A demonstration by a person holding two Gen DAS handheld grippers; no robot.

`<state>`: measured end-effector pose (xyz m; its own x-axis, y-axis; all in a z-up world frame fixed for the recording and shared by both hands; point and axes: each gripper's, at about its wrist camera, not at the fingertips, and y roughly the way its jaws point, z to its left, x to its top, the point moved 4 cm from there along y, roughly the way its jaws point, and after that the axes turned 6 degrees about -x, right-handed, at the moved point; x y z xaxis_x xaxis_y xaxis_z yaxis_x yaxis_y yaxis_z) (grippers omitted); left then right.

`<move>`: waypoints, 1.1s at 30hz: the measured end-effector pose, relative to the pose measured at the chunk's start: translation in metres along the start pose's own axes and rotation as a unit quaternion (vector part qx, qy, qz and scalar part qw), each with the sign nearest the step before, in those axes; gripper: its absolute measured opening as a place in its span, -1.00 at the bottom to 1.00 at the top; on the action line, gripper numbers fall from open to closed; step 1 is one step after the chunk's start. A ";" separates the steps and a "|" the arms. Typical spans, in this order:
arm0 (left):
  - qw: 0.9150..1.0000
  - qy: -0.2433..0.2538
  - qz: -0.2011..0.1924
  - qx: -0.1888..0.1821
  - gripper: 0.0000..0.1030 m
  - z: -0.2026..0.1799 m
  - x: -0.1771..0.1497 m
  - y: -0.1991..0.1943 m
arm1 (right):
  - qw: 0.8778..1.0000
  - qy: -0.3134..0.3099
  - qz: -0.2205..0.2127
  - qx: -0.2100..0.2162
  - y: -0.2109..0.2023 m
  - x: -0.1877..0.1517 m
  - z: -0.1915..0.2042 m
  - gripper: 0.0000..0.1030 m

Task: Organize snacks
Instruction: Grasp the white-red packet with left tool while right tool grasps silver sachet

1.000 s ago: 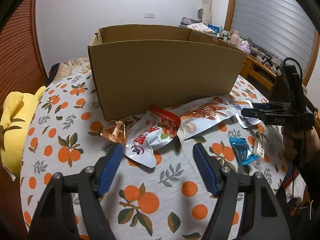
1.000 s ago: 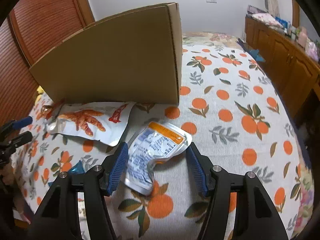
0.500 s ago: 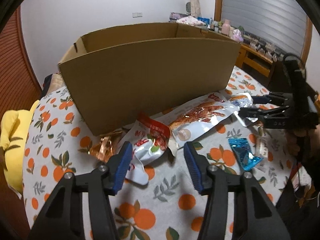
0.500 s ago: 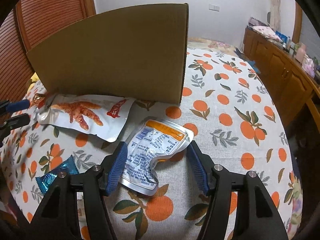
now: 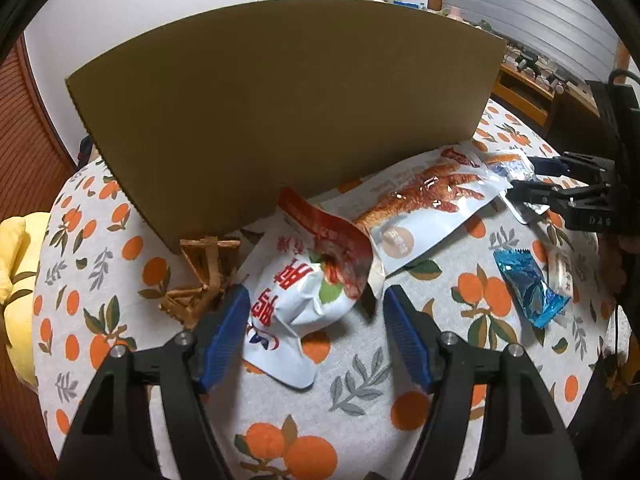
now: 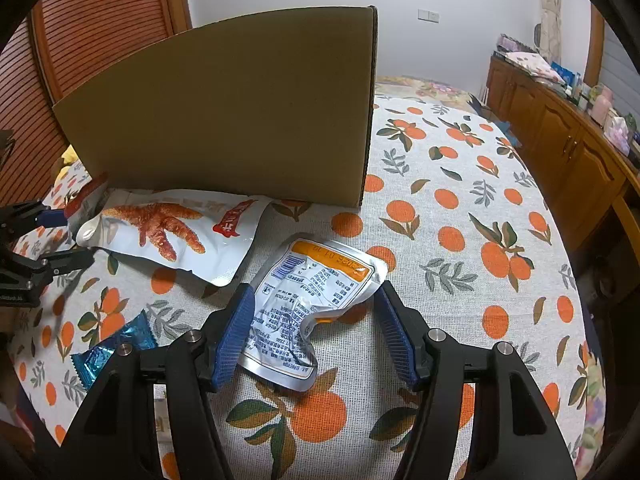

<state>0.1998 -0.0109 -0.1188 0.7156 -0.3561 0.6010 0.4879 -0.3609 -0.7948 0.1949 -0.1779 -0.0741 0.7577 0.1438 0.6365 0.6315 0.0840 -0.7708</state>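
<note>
Now lower and nearer than a second ago: left gripper [image 5: 314,320] brought down over the red-and-white snack pouch [image 5: 310,280], cardboard box [image 5: 280,116] looming larger and its open top lost from the left wrist view. Jaws narrowed half a second ago, now opening again, blue pads spread either side of the pouch with the left pad just beside its edge and the right pad clear of it; no pinch yet. Likely a re-aim before closing, so the pick of this pouch not yet begun in earnest. Right gripper [image 6: 312,332] unmoved throughout, spread around the silver pouch with orange band [image 6: 316,292], left pad touching or nearly touching its edge, right pad apart; nothing pinched. Both pouches flat on the orange-print table [image 6: 460,208] in front of the box, alongside the chicken-feet pouch [image 6: 172,228] and a blue candy wrapper [image 5: 528,288]. Nothing visibly boxed; most of the tidying ahead.
</note>
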 end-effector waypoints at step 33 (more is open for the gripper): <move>0.997 -0.028 -0.070 -0.002 -0.68 -0.014 -0.009 -0.056 | 1.000 -0.001 0.000 -0.001 0.000 0.000 0.001 0.23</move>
<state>0.1595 0.0005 -0.0787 0.6674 -0.2533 0.7003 0.5831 -0.4072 -0.7030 0.1946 -0.1770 -0.0746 0.7572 0.1453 0.6368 0.6322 0.0818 -0.7705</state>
